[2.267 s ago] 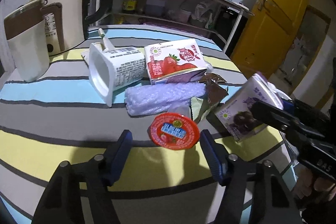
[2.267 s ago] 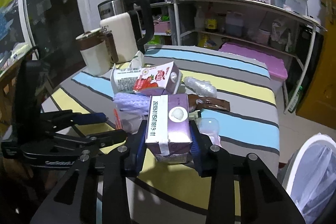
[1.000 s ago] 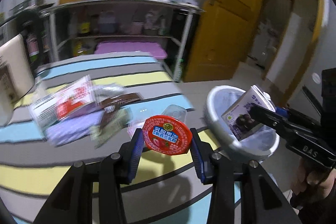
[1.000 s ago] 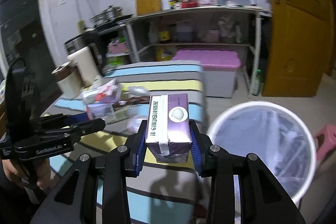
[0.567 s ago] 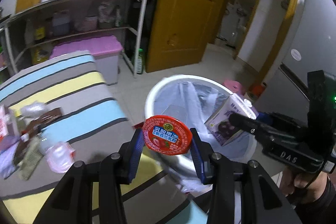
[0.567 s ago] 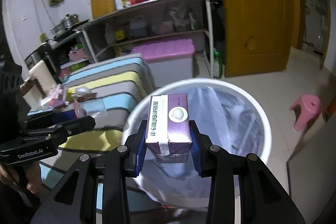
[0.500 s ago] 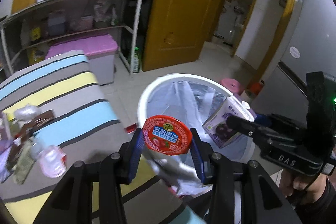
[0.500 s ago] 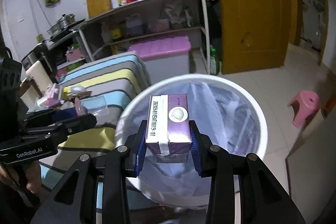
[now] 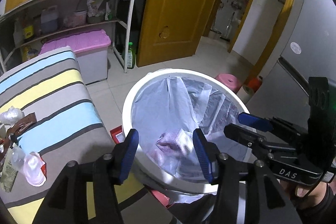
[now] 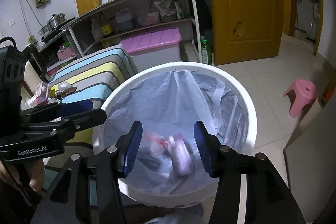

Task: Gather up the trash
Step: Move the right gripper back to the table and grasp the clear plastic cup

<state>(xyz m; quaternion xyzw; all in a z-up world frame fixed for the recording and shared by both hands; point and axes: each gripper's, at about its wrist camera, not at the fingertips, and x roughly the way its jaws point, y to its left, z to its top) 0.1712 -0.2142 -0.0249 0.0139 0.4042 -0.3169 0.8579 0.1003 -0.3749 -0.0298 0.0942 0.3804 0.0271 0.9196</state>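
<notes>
Fingers (image 9: 131, 152) of my left gripper (image 9: 166, 150) and right gripper (image 10: 168, 149) hang spread and empty over the white bin (image 10: 251, 117), where a purple carton (image 10: 182, 156) and red-lidded cup (image 10: 156, 141) lie blurred in the liner. More wrappers (image 9: 31, 165) wait on the striped counter (image 9: 52, 98); I judge the job partway done.

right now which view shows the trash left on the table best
The left wrist view. The leftover trash lies close at the left edge on the striped table: a clear cup, wrappers, a crumpled bag. The right wrist view shows the same pile small and far off, partly hidden behind the left tool.
</notes>
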